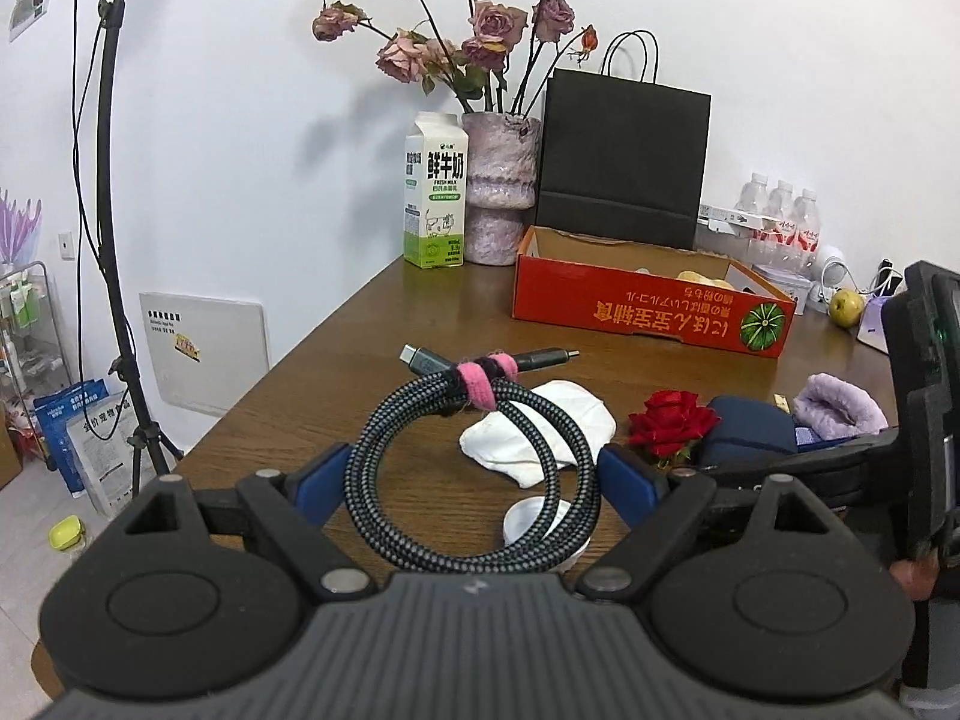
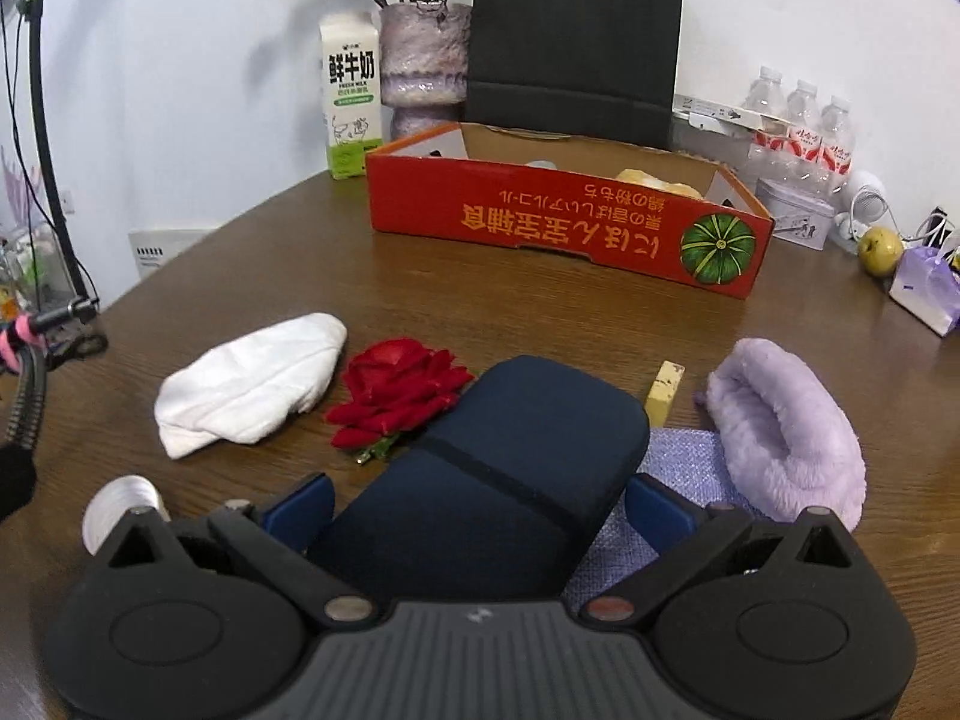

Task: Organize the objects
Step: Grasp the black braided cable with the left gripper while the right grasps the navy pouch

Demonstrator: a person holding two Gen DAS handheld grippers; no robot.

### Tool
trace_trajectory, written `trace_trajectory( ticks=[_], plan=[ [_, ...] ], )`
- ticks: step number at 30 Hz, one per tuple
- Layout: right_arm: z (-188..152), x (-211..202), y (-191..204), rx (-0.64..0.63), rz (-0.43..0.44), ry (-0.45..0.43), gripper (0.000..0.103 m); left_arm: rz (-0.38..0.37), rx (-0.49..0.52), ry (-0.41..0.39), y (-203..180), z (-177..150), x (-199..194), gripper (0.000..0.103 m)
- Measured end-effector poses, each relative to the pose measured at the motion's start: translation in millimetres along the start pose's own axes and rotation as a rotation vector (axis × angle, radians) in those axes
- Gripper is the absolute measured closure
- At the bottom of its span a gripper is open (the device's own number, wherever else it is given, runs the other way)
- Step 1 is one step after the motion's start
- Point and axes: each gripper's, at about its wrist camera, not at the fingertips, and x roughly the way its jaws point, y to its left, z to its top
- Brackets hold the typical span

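Left gripper point(image 1: 474, 468) clamps the coiled cable point(image 1: 474, 468), right gripper point(image 2: 480, 504) straddles the navy case point(image 2: 510, 450); red box point(image 2: 540, 228) ahead, most items unsorted.

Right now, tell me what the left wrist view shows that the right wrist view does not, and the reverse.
Only the left wrist view: the left gripper closed on the coiled cable bound with a pink strap, and the light stand's tripod base on the floor.

Only the right wrist view: the right gripper around the dark blue case, and the yellow block beside the case.

Both: red box, milk carton, vase of roses, black bag, white cloth, red rose, purple fluffy item.
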Motion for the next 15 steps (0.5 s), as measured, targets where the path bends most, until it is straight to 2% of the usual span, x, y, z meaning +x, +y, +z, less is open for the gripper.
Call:
trace_trajectory(
  ticks=[6,11,15],
  plan=[
    [-5,0,-10,0.034,0.049,0.005,0.001,-0.006,-0.009,-0.001,0,-1,-3,0.014],
    [-10,-11,-15,-0.009,0.105,-0.011,0.018,-0.003,-0.014,0.003,1,-2,-5,0.014],
    [-13,-19,-23,-0.046,0.146,-0.003,0.022,-0.001,-0.012,0.007,1,-3,-6,0.014]
  ],
)
